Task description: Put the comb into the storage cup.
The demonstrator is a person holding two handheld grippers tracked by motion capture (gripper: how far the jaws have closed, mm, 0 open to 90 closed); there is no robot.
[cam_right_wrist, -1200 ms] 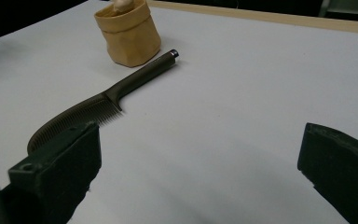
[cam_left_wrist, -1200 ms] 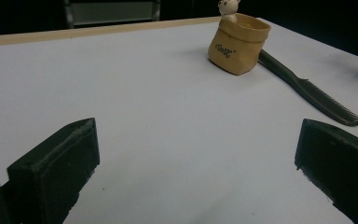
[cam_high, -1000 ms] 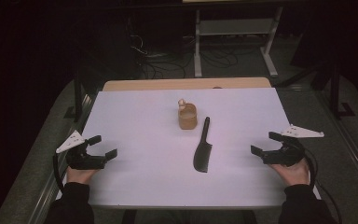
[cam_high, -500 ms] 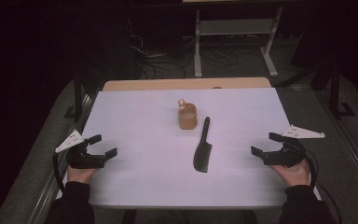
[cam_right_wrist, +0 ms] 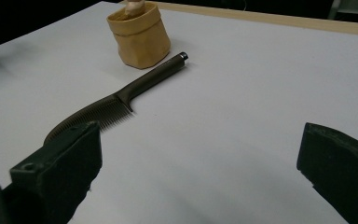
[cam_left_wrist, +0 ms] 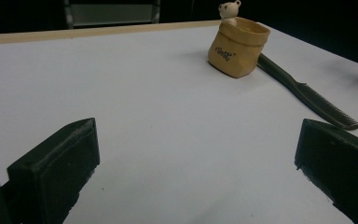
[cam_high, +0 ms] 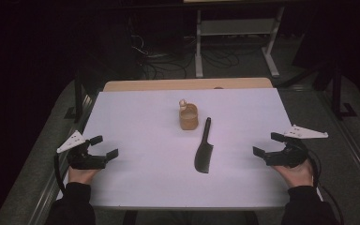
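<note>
Both grippers sit spread wide and empty for me, left gripper (cam_high: 104, 146) at lower left, right gripper (cam_high: 268, 144) at lower right, with the black comb (cam_high: 203, 153) at centre and the tan bear pot (cam_high: 188, 116) just above it.

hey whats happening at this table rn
A person sits at a white table with a two-jaw gripper in each hand. The left gripper and the right gripper rest near the table's side edges, both open and holding nothing. In the middle stands a small tan pot with a little bear figure on its rim, and a black comb lies beside it, handle toward the pot. Neither is being touched.
</note>
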